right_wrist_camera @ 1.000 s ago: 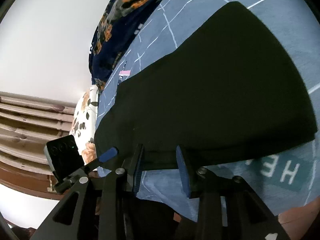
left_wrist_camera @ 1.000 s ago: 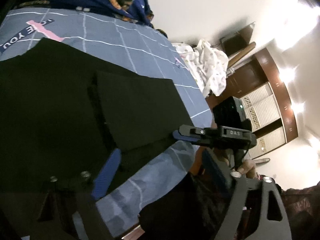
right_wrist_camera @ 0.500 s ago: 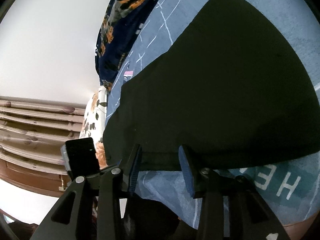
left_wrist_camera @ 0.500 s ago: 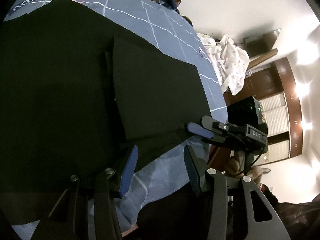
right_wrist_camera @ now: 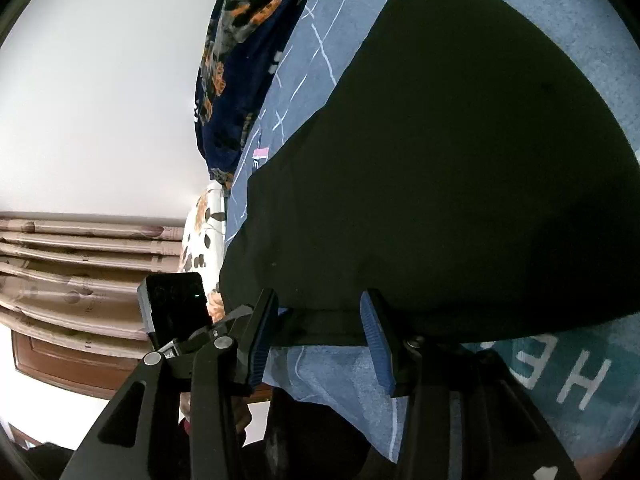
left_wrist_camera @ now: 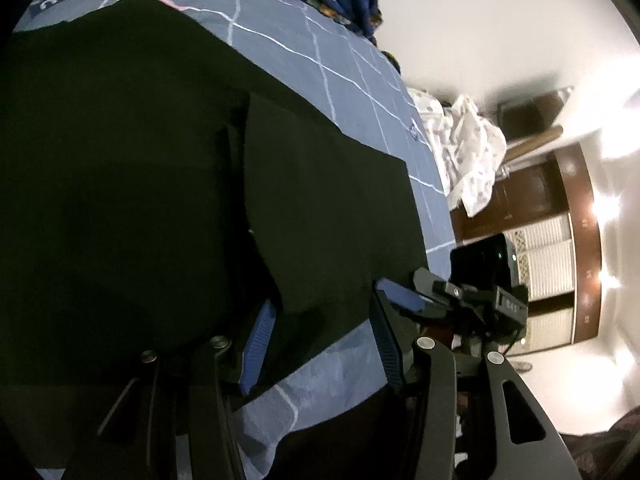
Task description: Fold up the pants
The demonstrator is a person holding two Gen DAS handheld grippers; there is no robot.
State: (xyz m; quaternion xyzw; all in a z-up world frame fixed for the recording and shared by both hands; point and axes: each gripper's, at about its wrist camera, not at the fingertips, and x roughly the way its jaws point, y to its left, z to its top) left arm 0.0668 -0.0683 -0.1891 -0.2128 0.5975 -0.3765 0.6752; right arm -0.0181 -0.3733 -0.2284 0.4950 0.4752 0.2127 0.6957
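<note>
Black pants (left_wrist_camera: 132, 200) lie flat on a blue bedsheet (left_wrist_camera: 328, 76), with one layer folded over on top (left_wrist_camera: 328, 208). My left gripper (left_wrist_camera: 320, 336) is open, its blue pads on either side of the near hem of the pants. In the right wrist view the pants (right_wrist_camera: 440, 180) fill the middle. My right gripper (right_wrist_camera: 316, 332) is open, its pads straddling the near edge of the fabric. The other gripper shows at the right of the left wrist view (left_wrist_camera: 476, 292) and at the left of the right wrist view (right_wrist_camera: 176, 308).
A dark floral blanket (right_wrist_camera: 240, 52) is bunched at the far side of the bed. White patterned cloth (left_wrist_camera: 468, 152) lies at the bed's far end. A wooden wardrobe (left_wrist_camera: 560, 216) stands beyond it. A floral pillow (right_wrist_camera: 204, 232) sits beside a wooden headboard (right_wrist_camera: 80, 264).
Both grippers have moved closer to the near edge of the pants. The left gripper's pads now sit around the hem. Both stay open.
</note>
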